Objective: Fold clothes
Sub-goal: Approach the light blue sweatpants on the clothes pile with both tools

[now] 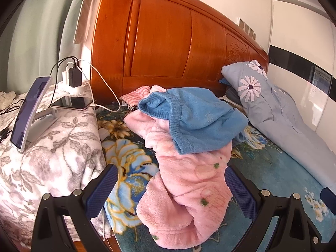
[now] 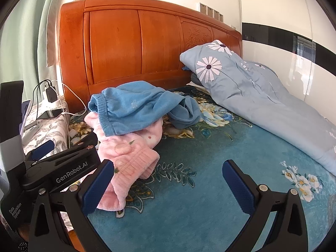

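A crumpled pink fleece garment with small green dots (image 1: 184, 191) lies on the bed's teal flowered blanket (image 2: 199, 189), near the orange wooden headboard (image 1: 163, 42). A blue knitted fleece garment with a ribbed waistband (image 1: 195, 117) is draped over its upper part. The left claw (image 1: 171, 191) stands wide open, its blue pads on either side of the pink garment's lower end, gripping nothing. The right claw (image 2: 168, 187) is also wide open and empty over bare blanket, with the pink garment just beside its left pad. A grey-blue daisy-print quilt (image 2: 252, 92) lies along the wall side.
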`<state>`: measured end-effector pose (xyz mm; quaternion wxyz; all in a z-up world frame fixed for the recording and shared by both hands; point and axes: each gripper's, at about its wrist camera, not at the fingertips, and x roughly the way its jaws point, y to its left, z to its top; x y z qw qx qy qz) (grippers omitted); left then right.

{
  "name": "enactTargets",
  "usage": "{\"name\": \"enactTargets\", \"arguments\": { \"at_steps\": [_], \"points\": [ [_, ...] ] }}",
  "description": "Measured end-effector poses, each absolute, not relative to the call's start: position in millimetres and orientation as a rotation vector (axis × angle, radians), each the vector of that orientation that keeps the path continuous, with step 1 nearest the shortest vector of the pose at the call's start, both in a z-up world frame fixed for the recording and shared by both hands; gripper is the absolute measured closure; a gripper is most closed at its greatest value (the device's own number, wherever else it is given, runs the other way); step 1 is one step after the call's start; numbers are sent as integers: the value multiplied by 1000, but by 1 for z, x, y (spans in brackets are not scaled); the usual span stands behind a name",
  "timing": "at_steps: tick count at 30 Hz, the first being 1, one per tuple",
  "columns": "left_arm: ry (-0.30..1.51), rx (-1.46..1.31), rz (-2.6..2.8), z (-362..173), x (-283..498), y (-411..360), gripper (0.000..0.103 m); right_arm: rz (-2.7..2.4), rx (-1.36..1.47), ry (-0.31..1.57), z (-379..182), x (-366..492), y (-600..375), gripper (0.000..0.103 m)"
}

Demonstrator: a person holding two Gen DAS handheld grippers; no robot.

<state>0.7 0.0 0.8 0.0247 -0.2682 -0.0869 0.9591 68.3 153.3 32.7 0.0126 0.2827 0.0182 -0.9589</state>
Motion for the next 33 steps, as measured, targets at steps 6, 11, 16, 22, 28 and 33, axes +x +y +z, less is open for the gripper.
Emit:
{"name": "enactTargets", "arguments": {
  "at_steps": [6, 11, 16, 22, 28, 33],
  "points": [
    [-232, -762, 2987, 4, 10, 3, 0, -2986, 871, 17, 36, 68, 157, 0],
    [-193, -756, 2970, 8, 3, 7, 0, -2985, 846, 0, 35, 71, 157, 0],
    [-202, -719, 2961, 13, 4, 5, 0, -2984, 828, -6, 37, 73, 157, 0],
    [-180, -642, 2978, 16, 8, 8, 0, -2985, 794, -27, 36, 73, 160, 0],
    [-190, -606, 2982, 16, 10, 7, 0, -3009, 759, 4, 38, 76, 158, 0],
    [-131, -585, 3023, 17, 12, 10, 0, -2994, 786, -17, 34, 73, 161, 0]
  ]
}}
